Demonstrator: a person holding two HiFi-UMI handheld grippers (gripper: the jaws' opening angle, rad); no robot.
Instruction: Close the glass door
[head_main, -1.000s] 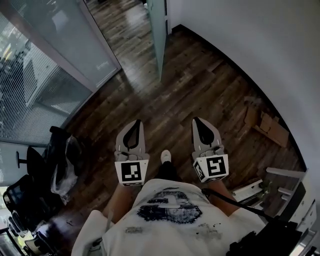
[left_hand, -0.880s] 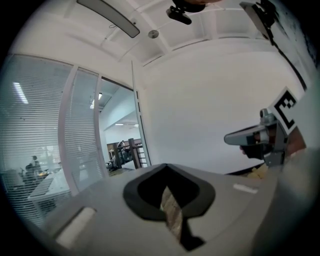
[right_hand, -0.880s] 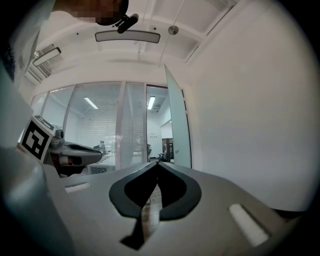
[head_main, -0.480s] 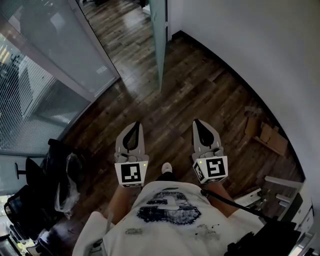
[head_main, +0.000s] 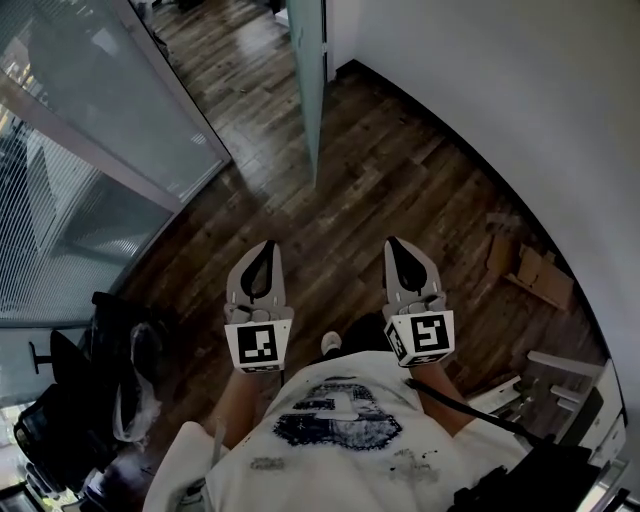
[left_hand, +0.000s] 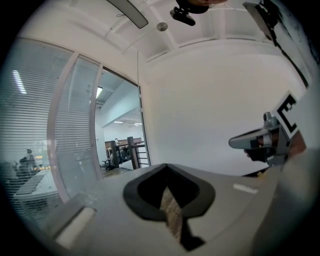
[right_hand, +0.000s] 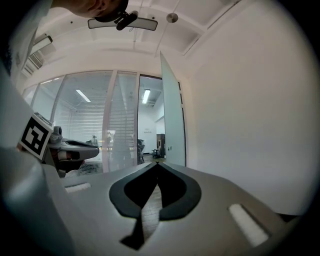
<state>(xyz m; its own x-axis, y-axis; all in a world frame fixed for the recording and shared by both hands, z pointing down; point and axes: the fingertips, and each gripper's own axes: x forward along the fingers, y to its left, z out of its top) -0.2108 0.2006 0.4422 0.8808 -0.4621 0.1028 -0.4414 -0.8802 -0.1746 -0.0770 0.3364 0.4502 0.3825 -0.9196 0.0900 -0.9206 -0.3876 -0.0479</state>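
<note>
The glass door (head_main: 310, 80) stands open at the top of the head view, seen edge-on beside the white wall (head_main: 520, 100). In the right gripper view the glass door (right_hand: 172, 120) is a pale green pane ahead, right of the doorway. My left gripper (head_main: 267, 244) and right gripper (head_main: 393, 241) are held side by side over the dark wood floor, well short of the door. Both point toward it. The left gripper (left_hand: 166, 166) is shut and empty, its tips meeting. Nothing is held in the right gripper (right_hand: 158, 163), which is also shut.
A glass wall with blinds (head_main: 90, 130) runs along the left. Black office chairs and a bag (head_main: 120, 350) crowd the lower left. Cardboard pieces (head_main: 530, 265) lie by the right wall, with a white frame (head_main: 560, 365) near the lower right.
The person has walked forward: the door and glass wall have drawn nearer in the head view. Both grippers keep their place in front of the body and stay shut.
</note>
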